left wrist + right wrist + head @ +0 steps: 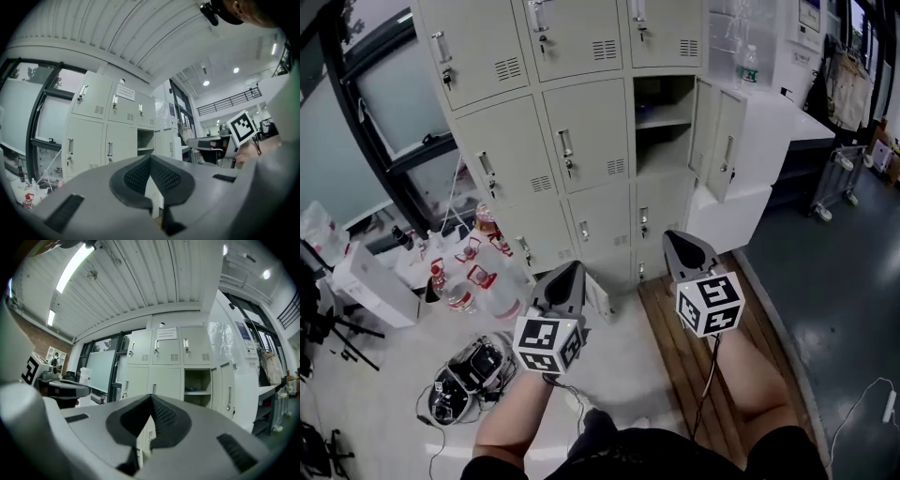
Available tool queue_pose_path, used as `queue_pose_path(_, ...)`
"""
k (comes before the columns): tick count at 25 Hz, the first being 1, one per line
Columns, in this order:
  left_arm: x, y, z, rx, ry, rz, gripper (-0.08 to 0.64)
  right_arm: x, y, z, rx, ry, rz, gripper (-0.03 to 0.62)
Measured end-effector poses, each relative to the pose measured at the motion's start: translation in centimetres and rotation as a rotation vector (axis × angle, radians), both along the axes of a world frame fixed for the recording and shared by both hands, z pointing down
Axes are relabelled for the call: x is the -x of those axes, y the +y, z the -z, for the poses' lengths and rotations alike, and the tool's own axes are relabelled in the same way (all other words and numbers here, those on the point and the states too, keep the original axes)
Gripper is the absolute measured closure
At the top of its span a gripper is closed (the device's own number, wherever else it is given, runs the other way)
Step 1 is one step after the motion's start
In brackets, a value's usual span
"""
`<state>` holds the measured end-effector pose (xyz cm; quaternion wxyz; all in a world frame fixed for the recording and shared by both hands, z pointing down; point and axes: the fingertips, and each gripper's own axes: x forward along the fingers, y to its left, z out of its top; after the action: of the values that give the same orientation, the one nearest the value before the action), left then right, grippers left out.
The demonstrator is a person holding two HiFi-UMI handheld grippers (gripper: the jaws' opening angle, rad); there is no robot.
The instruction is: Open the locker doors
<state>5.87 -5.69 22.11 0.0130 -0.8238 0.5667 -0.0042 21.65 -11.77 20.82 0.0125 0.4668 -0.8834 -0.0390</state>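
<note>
Left gripper and right gripper held level mid-frame, fingers pinched shut, empty. Lockers ahead, one door open; paper label unreadable.

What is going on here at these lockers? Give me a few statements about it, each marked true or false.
1. A locker compartment stands open. True.
2. The left gripper is gripping something. False: its jaws are together with nothing between them.
3. The right gripper has its jaws shut. True.
4. The top-row doors are open. False: those in view are closed.
</note>
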Motion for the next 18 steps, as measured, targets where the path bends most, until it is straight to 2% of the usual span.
queue_pose_path(3, 2.9, -0.4, 2.0, -0.033, -0.018, 0.043, 0.561, 2.7, -0.8, 2.2, -0.015, -0.014, 0.054, 0.592)
queue_pose_path(7, 6.9, -1.1, 5.0, -0.068, -0.004, 0.090, 0.561, 6.7, -1.9, 5.4, -0.020, -0.037, 0.124, 0.592)
queue_pose_path(13, 10.9, -2.9, 8.2, -0.041, 0.053, 0.092, 0.561, 12.8, -3.3, 9.9, -0.033, -0.056, 0.225, 0.592)
queue_pose_path(18, 14.3, -4.7, 11.2, -0.072, 0.024, 0.135, 0.561, 17.5, -5.6, 13.2, -0.063, -0.067, 0.294, 0.592)
